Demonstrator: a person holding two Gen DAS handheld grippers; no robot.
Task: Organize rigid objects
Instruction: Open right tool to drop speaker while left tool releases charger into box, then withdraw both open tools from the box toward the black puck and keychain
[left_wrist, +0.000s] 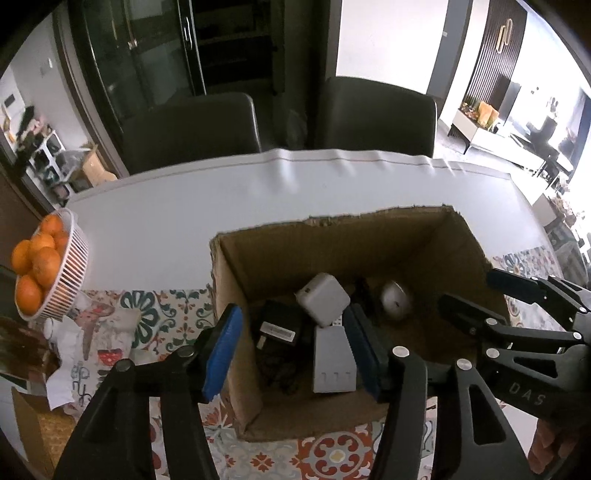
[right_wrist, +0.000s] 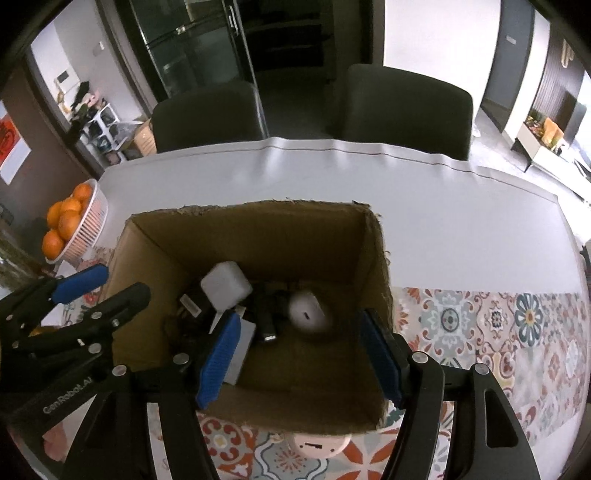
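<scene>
A pink object (right_wrist: 320, 446) lies half hidden behind the cardboard box (right_wrist: 295, 417).

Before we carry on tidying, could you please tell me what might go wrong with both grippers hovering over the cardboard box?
1. The left gripper and right gripper stand open, close together over the brown cardboard box; they could collide.
2. The white square charger rests tilted on the black adapter and grey rectangular block; a nudge may topple it.
3. A pink object pokes out beside the box's near wall and could be overlooked.
</scene>
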